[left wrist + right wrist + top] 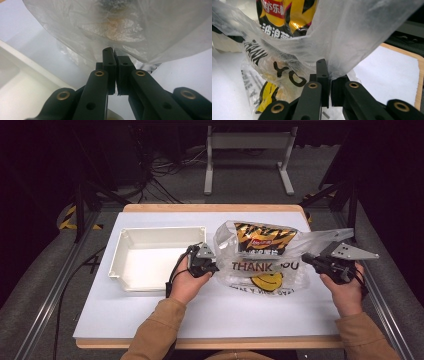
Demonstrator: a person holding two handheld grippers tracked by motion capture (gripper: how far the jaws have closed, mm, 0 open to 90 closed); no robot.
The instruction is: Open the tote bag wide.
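On my feed I count two hand-held grippers: the left gripper (214, 264) and the right gripper (306, 258). Two hands work them, one left hand (186, 282) and one right hand (346, 287), each in a tan sleeve, so two sleeves. One clear plastic bag (260, 262) on the table, printed with one yellow smiley face (266, 280). One chip packet (264, 238) inside it, black and yellow. One white bin (157, 257), a single compartment. One table (150, 315) with one white top. Behind it, one white metal stand (248, 155) with two legs.
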